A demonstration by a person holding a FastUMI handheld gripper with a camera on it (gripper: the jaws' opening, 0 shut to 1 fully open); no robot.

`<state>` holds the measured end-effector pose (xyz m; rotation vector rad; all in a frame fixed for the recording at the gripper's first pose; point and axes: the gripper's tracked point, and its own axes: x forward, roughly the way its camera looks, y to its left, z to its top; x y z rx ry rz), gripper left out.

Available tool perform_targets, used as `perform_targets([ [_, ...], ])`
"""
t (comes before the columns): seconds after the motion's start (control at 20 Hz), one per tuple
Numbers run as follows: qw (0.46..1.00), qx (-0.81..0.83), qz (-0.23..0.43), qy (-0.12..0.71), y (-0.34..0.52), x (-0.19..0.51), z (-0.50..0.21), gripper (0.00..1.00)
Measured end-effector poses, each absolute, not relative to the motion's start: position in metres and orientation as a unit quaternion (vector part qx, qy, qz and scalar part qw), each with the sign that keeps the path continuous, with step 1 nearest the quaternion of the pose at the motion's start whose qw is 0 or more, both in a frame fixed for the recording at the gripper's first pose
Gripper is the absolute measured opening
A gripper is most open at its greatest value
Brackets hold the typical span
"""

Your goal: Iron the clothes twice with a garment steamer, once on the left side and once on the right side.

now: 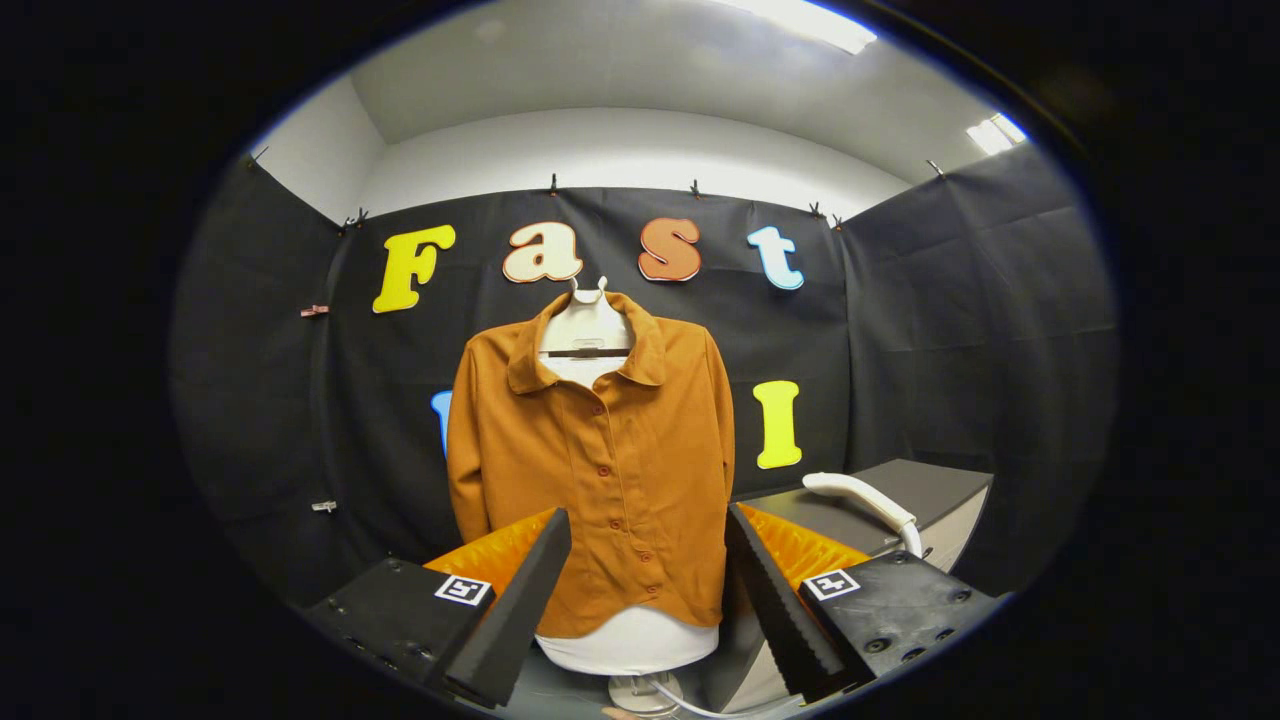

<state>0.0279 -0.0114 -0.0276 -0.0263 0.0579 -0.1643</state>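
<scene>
The claw is spread wide, its 2 fingers apart and holding nothing. Each finger base carries a small square black-and-white marker tag; it is a pattern with no readable words.

Beyond the fingers, centred between them, a rust-orange button-front shirt with a collar hangs on a white dress-form torso. The shirt is buttoned down the front, sleeves hanging at both sides. A small label sits at the neck of the form, too small to read. The form's white lower part shows below the shirt hem, on a round stand base.

Beside the shirt, past the other finger, a white curved garment steamer handle lies on a dark grey table, well apart from the claw. A white hose runs down from it.
</scene>
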Motion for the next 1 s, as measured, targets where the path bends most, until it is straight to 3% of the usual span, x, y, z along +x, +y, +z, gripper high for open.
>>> perform_targets([
  [0.35,0.994,-0.015,-0.101,0.03,-0.061,0.062,-0.033,0.98],
  [1.0,0.989,0.003,-0.135,0.052,-0.228,0.147,-0.04,0.97],
])
